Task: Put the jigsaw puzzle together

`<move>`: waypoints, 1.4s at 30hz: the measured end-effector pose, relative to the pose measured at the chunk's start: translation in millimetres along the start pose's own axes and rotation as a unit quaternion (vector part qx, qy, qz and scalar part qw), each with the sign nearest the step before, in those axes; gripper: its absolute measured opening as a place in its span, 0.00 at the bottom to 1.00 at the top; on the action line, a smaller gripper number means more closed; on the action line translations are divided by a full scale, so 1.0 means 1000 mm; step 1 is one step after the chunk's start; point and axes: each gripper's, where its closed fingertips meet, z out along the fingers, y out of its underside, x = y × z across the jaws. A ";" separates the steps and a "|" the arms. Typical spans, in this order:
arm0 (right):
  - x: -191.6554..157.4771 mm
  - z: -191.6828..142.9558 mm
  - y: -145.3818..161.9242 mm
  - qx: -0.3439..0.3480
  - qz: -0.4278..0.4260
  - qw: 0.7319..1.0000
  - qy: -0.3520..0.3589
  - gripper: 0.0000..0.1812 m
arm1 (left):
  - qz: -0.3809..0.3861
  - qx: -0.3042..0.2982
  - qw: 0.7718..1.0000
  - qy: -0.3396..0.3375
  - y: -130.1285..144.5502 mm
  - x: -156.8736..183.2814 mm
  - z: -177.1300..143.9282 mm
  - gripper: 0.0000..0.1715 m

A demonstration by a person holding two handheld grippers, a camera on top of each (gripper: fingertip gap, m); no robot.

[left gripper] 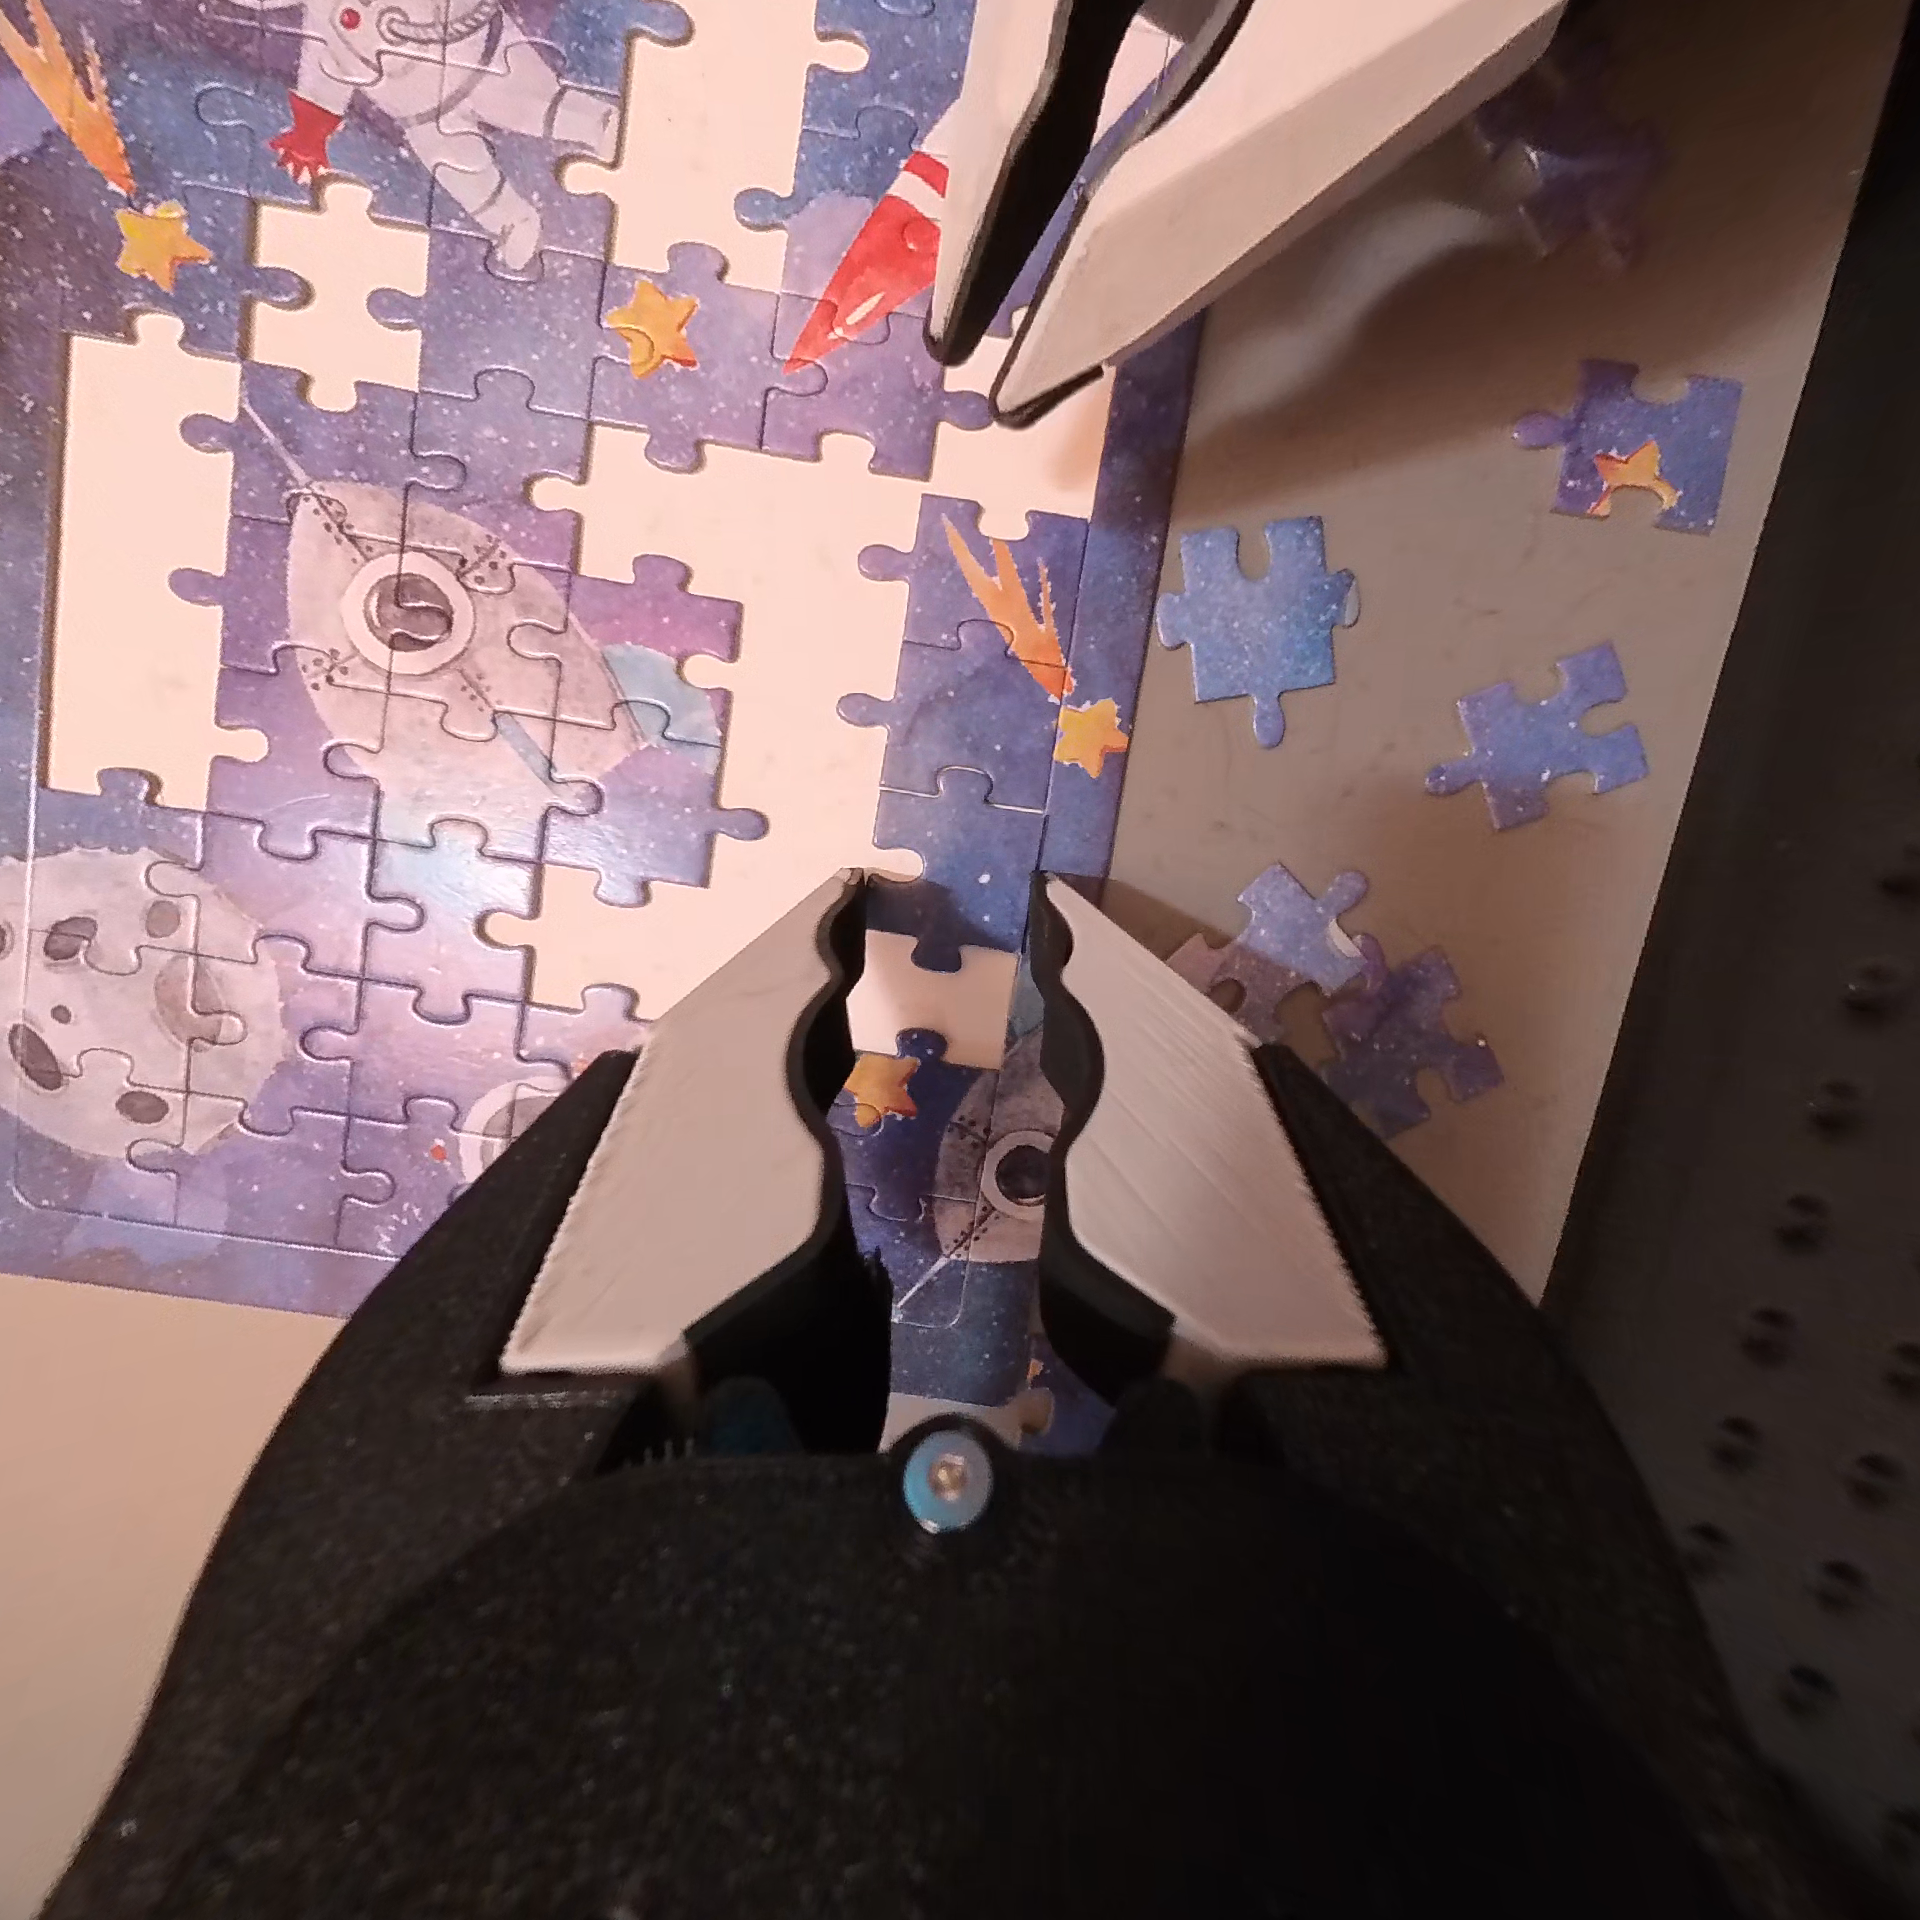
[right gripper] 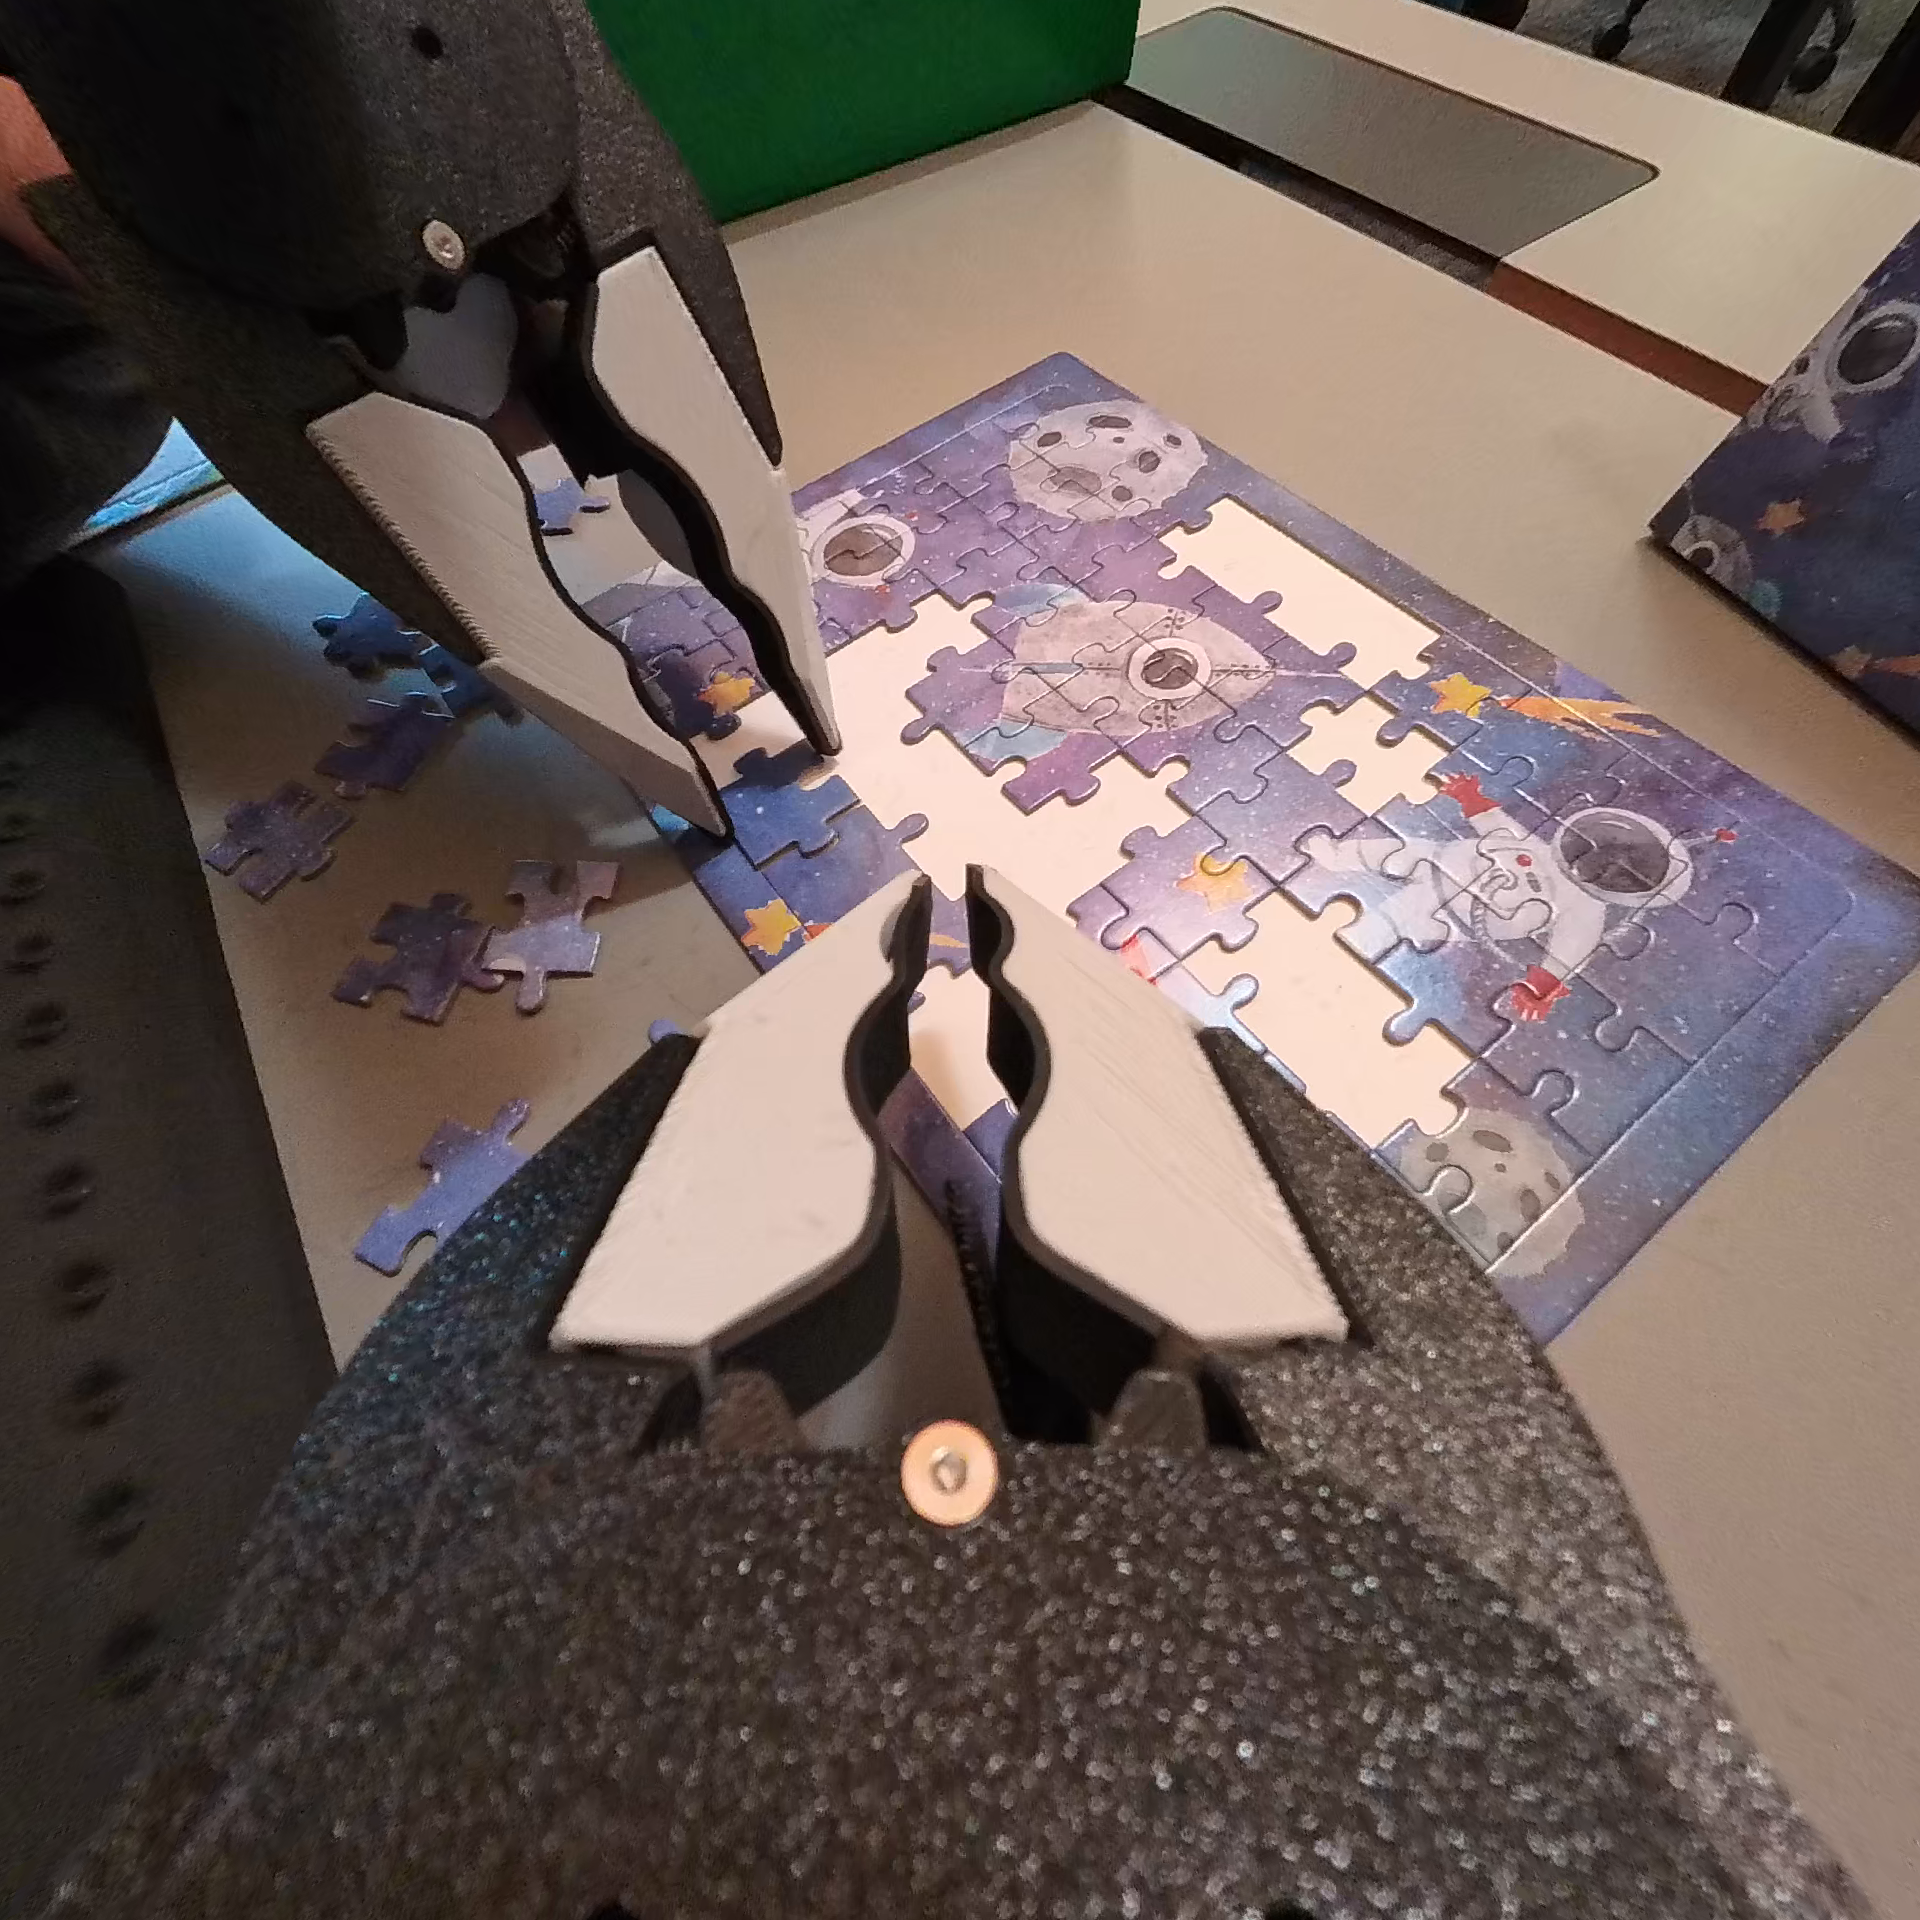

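Here, left gripper [left gripper: 945, 878] spread over puzzle [left gripper: 499, 644] edge, right gripper [right gripper: 945, 883] nearly closed, empty.

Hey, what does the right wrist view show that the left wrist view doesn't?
Only the right wrist view shows the puzzle box standing at the table's far right, a green panel behind the table, and the astronaut's helmet.

Only the left wrist view shows the red rocket and a loose piece with an orange star.

Both show the half-built puzzle with white gaps, loose pieces beside it, the open left gripper and the slightly parted right gripper.
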 end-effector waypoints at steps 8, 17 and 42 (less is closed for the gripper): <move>-0.001 0.000 0.001 -0.002 -0.001 1.000 -0.001 0.04 | 0.002 -0.005 1.000 0.002 -0.001 0.000 0.000 0.18; -0.001 0.000 0.001 -0.002 0.000 1.000 -0.002 0.04 | -0.012 -0.005 1.000 0.000 0.000 -0.001 0.000 0.19; -0.002 0.001 0.002 -0.006 -0.003 1.000 -0.003 0.04 | -0.135 0.044 0.990 -0.006 -0.007 0.007 0.003 0.00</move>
